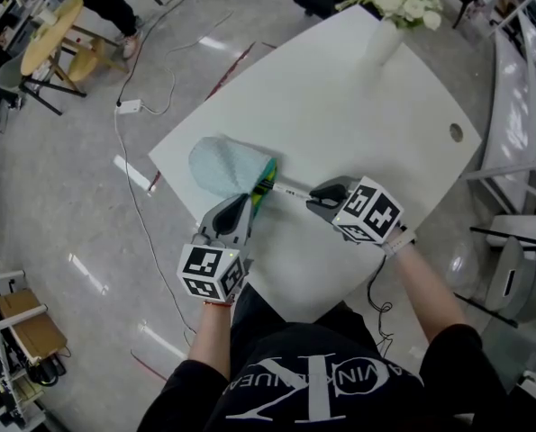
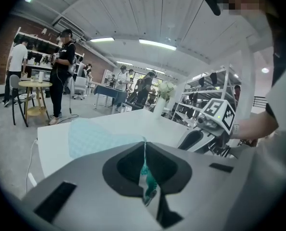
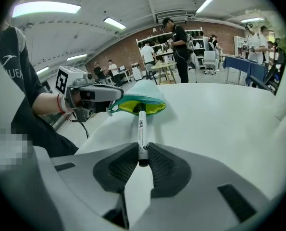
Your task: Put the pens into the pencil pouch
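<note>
On the grey floor (image 1: pixel 60 205) at the far left a cable (image 1: pixel 128 174) trails beside the white desk (image 1: pixel 367 106). At the desk's near left part the left gripper (image 1: pixel 247 201) points slightly downward, and its fingers (image 2: pixel 123 165) are pressed together on the teal edge at the mouth of the pencil pouch (image 1: pixel 224 165), holding that edge up. The pouch itself, pale blue with a fine pattern, lies flat on the desk just beyond the gripper, close to the desk's left edge, with its mouth turned toward the right. The right gripper view shows the mouth gaping and a yellow-green lining inside. Just right of the mouth is a pen (image 1: pixel 290 190), white-barrelled with dark ends and small print along its side. It runs nearly level above the desk, its far end at the pouch's opening over the lining; whether that end touches the lining cannot be told. The pen's near end sits between the fingers (image 3: pixel 118 167) of the right gripper (image 1: pixel 314 196), which stand a little apart and clamp the barrel from both sides. The two grippers are near each other, almost tip to tip across the pouch mouth. Farther right on the desk there is a small round hole (image 1: pixel 456 132), and at the far edge stands a white vase (image 1: pixel 382 43) of white flowers, well apart from the pouch.
</note>
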A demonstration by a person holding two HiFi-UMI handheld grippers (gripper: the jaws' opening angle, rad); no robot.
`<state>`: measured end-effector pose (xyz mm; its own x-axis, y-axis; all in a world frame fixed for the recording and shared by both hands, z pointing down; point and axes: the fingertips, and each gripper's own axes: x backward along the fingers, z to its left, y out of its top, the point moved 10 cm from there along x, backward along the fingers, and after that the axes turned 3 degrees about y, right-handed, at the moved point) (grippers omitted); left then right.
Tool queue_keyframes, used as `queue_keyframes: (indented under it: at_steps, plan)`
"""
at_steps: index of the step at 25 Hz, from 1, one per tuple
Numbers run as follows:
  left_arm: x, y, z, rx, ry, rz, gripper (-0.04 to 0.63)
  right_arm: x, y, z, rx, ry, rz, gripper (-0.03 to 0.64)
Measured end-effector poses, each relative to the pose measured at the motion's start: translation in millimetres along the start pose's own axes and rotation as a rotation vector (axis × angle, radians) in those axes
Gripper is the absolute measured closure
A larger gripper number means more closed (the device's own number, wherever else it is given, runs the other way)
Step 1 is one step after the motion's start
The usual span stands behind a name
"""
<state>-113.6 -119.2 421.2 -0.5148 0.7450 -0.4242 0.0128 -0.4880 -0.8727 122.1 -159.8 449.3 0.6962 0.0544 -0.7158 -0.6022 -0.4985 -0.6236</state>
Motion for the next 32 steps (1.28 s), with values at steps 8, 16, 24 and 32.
queue_keyframes:
  at_steps: [8, 16, 24, 32]
  plan:
    - [-1.1, -10.1, -17.3, -0.046, -0.038, 0.041, 0.581, -9.5, 9.5, 8.4, -0.039, 0.017, 0.009, 0.538]
    - [0.1, -12.3, -29.5, -0.035, -0.084, 0.052, 0.581, -21.5, 20.5, 13.4, -0.112, 0.02, -0.028, 0.538]
    - [0.8, -11.4, -39.1, -0.059, -0.134, 0.035, 0.581, -27.5, 30.8, 11.8, -0.201, -0.02, -0.064, 0.538]
    - [3.0, -7.5, -35.6, -0.034, -0.156, 0.017, 0.581, -30.9, 30.3, 13.6, -0.256, -0.045, -0.126, 0.534]
